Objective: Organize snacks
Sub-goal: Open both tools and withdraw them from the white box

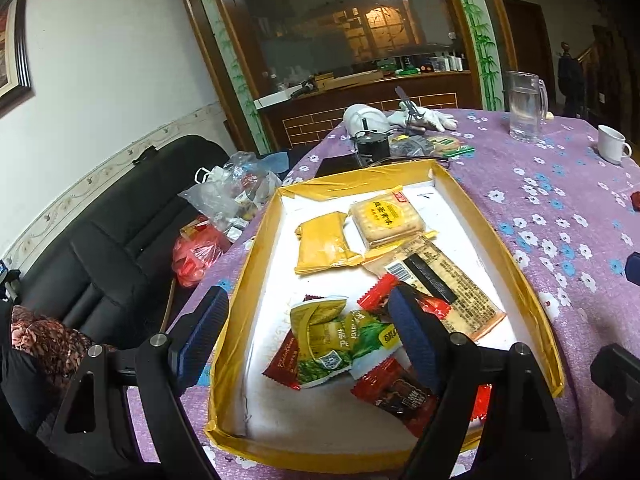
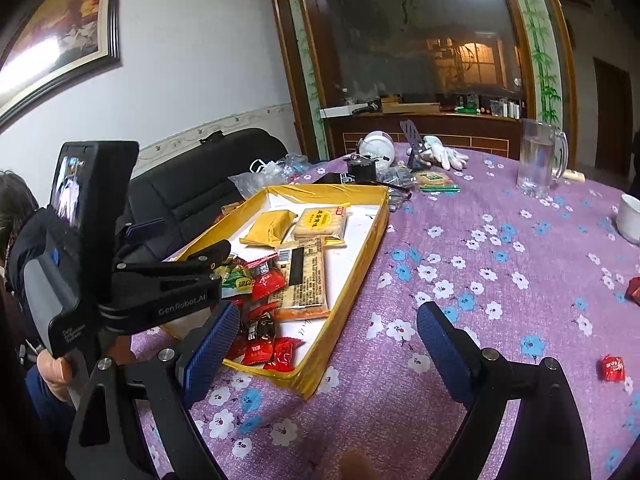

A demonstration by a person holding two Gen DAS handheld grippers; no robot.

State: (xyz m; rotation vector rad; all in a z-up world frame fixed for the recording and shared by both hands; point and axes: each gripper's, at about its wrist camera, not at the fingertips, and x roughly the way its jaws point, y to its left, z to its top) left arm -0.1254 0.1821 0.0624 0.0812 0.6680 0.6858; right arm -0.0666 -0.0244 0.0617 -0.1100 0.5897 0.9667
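the snacks are small crinkly packets: red candy wrappers point(image 1: 394, 394), green-and-gold pouches point(image 1: 326, 340), a plain yellow packet point(image 1: 322, 242), a clear-wrapped cracker pack with a yellow label point(image 1: 386, 218), and a long tan bar pack point(image 1: 444, 284) lying barcode up. all lie loose in the shallow yellow-rimmed box point(image 1: 256, 240) on the purple flowered tablecloth point(image 2: 500, 264). one red candy point(image 2: 612, 368) sits alone on the cloth, well apart from the box. the left gripper point(image 1: 310, 336) hangs over the box, jaws wide, seemingly gripping nothing. the right gripper point(image 2: 326, 350) stands wide and empty beside the box.

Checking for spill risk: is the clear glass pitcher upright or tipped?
Upright: the clear glass pitcher stands on its base on the purple floral tablecloth.
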